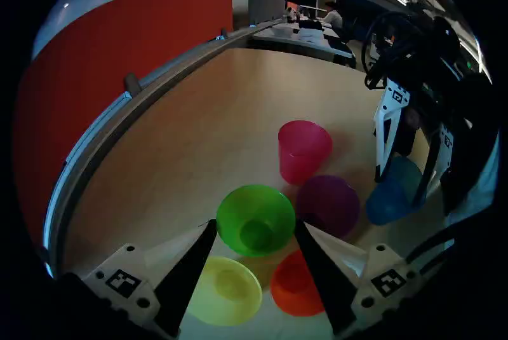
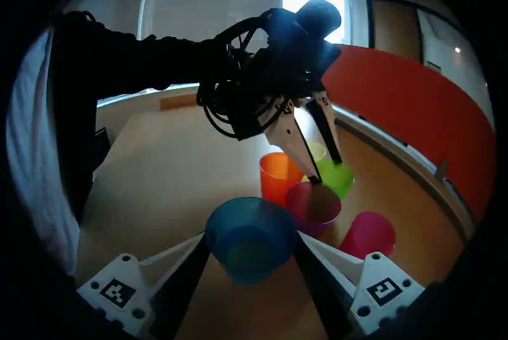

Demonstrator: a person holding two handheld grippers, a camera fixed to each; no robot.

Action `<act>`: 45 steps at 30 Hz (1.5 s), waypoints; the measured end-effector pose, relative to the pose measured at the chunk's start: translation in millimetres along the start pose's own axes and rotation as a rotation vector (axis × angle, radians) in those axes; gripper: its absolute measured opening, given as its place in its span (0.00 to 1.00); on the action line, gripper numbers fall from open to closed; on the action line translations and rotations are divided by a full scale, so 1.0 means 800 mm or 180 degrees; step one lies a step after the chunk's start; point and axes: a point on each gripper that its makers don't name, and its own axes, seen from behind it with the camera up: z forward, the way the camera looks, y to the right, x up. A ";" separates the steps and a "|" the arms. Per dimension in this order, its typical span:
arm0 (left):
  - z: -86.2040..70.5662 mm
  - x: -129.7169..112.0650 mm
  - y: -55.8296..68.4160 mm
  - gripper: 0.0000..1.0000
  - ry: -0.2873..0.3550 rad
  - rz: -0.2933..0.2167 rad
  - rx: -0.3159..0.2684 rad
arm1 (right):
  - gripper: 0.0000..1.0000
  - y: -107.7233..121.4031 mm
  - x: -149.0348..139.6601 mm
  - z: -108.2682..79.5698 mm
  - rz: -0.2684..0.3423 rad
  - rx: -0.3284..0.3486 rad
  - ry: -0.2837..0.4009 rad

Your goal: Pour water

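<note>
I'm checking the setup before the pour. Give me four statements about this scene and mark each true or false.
1. The blue cup is between the jaws of the right gripper. True.
2. The wall panel is blue. False: it is red.
3. The green cup is between the jaws of the left gripper. True.
4. Three cups are out in all. False: six, the others being a yellow cup, orange cup, purple cup and pink cup.
</note>
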 end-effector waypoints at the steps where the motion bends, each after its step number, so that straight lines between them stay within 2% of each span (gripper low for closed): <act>1: 0.000 0.000 0.000 0.91 -0.0009 0.0001 -0.0002 | 0.91 0.000 0.000 0.000 -0.0001 -0.0001 0.0002; 18: 0.013 -0.005 -0.001 0.91 -0.0093 0.0036 0.0024 | 0.91 0.002 0.000 -0.002 0.0008 -0.0014 0.0013; 32: 0.026 -0.002 -0.008 0.91 -0.0016 -0.0052 0.0023 | 0.91 0.004 -0.004 -0.003 0.0040 -0.0026 0.0011; 45: 0.034 -0.005 -0.006 0.91 0.0007 -0.0044 0.0046 | 0.91 0.005 -0.004 -0.004 0.0044 -0.0040 0.0031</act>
